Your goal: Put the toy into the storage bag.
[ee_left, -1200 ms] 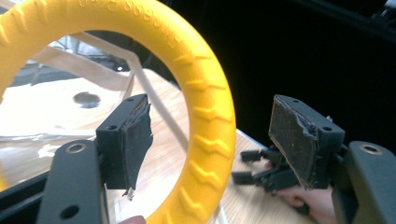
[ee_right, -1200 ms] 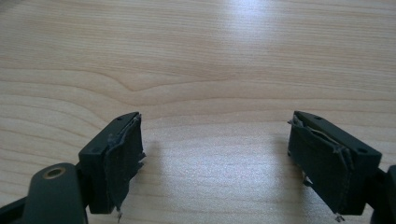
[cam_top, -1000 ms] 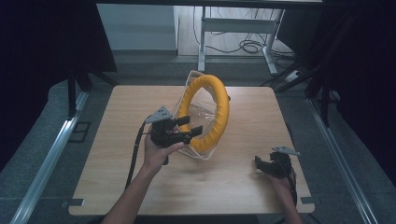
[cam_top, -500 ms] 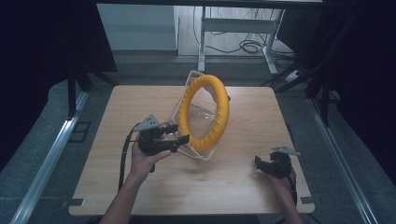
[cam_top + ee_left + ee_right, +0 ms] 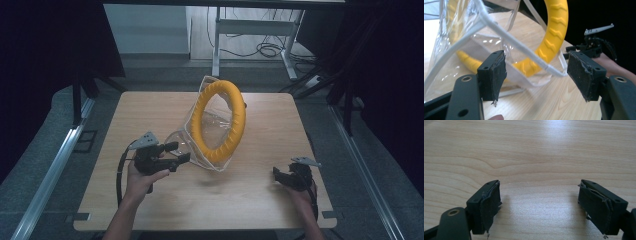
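Clear plastic bag (image 5: 200, 135) with white piping and a yellow ring (image 5: 220, 122) inside it stands near the middle of the high view, on a light wooden table (image 5: 260, 190). From my seat I see the tabletop as a pale, grained square with grey floor around it, metal rails down the left and right edges of the frame, and dark curtains to either side. At the top of the frame a white desk frame stands with cables lying on the floor under it.

My left gripper (image 5: 174, 152) sits left of centre in the high view, held in a hand (image 5: 142, 177) that comes up from the bottom edge. Its jaws are spread wide and hold nothing. In the left gripper view the pads (image 5: 499, 72) stand far apart with the bag (image 5: 474, 45) beyond them: a white corded edge (image 5: 524, 50) runs across the gap between the jaws, behind them, and I cannot tell whether it touches either pad. The yellow ring (image 5: 554, 32) curves down through the upper middle of that frame, behind the cord.

My right gripper (image 5: 287, 176) rests at the lower right of the high view, well apart from the bag. In the right gripper view its pads (image 5: 490, 202) are wide open over bare wood (image 5: 536, 157), gripping nothing. It also shows at the right edge of the left gripper view (image 5: 596, 47).
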`<state>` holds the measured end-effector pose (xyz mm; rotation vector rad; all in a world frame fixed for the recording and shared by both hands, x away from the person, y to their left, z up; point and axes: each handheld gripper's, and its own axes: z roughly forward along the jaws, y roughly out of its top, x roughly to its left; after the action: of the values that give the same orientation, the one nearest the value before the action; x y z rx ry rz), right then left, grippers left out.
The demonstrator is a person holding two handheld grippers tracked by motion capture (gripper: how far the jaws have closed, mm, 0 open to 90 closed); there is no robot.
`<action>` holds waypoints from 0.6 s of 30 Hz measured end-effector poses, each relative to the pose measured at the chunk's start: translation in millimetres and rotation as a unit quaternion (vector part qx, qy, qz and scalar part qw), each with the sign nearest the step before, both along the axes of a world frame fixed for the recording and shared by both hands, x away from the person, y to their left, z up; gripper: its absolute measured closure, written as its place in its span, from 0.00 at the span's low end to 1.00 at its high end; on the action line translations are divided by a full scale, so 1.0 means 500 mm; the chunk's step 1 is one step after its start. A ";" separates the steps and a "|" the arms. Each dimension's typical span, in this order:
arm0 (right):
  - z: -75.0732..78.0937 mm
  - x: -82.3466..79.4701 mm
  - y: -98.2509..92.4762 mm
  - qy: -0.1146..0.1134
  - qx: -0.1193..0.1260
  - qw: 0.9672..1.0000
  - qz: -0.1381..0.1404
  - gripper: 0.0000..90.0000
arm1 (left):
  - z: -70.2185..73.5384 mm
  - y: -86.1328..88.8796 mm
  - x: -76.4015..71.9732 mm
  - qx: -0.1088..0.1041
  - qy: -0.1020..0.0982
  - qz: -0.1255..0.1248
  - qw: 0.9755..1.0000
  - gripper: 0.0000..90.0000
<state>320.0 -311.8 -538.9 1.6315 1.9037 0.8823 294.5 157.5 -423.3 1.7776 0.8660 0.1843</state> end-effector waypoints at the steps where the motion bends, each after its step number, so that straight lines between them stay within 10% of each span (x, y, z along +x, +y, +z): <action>1: 0.000 0.000 0.000 0.001 -0.001 1.000 -0.001 0.20 | -0.004 0.004 -0.003 0.002 0.001 0.003 1.000 0.35; 18: 0.000 -0.001 -0.001 0.000 0.001 1.000 -0.002 0.21 | -0.019 0.045 -0.016 0.006 0.004 0.006 1.000 0.37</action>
<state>319.3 -312.2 -538.7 1.6355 1.9001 0.8816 286.5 180.0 -432.9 1.7853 0.8836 0.1895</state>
